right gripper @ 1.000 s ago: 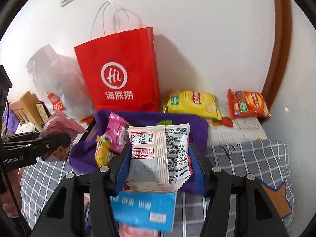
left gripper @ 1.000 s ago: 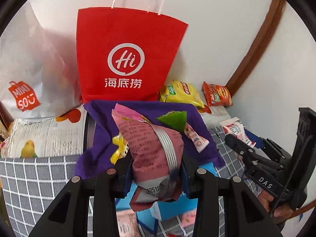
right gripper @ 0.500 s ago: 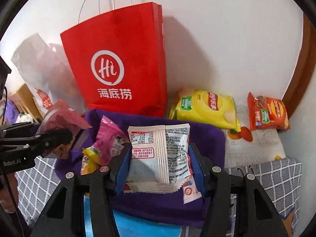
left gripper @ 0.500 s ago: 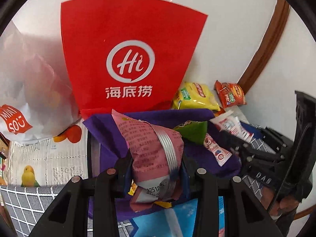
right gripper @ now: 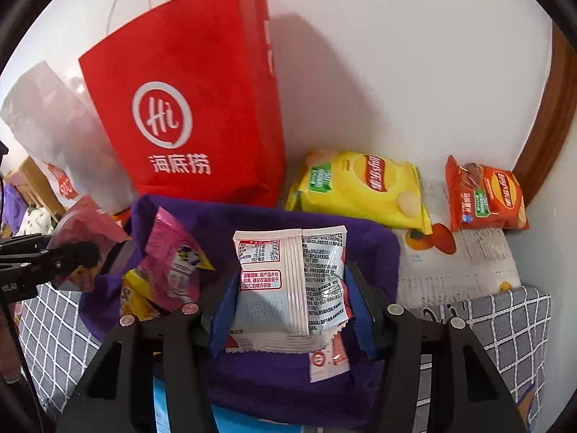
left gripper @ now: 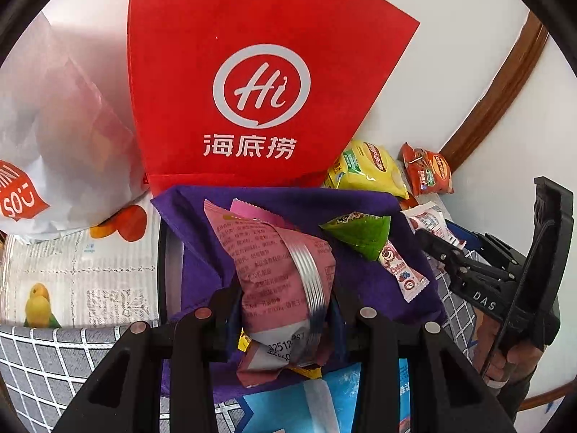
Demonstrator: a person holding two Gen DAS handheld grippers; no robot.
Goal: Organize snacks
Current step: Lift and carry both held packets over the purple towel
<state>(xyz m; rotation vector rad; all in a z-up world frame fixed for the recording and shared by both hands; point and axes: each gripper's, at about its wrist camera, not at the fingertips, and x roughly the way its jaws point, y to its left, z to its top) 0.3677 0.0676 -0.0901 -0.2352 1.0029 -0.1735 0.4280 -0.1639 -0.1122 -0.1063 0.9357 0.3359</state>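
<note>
Clamped between the blue pads of the left gripper point(left gripper: 285, 319): a crinkled pink foil snack packet point(left gripper: 277, 270), back seam outward, fine print in Chinese and a stamped code beginning "2512" near its lower edge. Pinched likewise in the right gripper point(right gripper: 290, 310): a flat white-and-red snack sachet point(right gripper: 288, 281) with serrated ends, a nutrition table at top and a red-boxed storage note mentioning "30°C". Both packets held above a soft purple felt bin point(right gripper: 375, 249), just ahead of the fingers. Inside the bin, ahead and left of the right gripper, a glossy magenta wrapper point(right gripper: 173, 252) over a yellow one point(right gripper: 135, 296); ahead and right of the left gripper, a green triangular pouch point(left gripper: 360, 232) touching a slim white-and-red stick pack point(left gripper: 402, 274). Directly beyond the bin, upright against the white wall, a red paper carrier bag point(right gripper: 202, 108) printed "Hi" in a white ring above "海底捞". Far right of it, a yellow Lay's crisp bag point(right gripper: 364, 187) and an orange Lay's bag point(right gripper: 485, 195), lying flat and apart. Far left, a frosted plastic bag point(left gripper: 54, 115) with a partly legible red tag. Underneath, a grey grid-check cloth point(right gripper: 505, 328).
</note>
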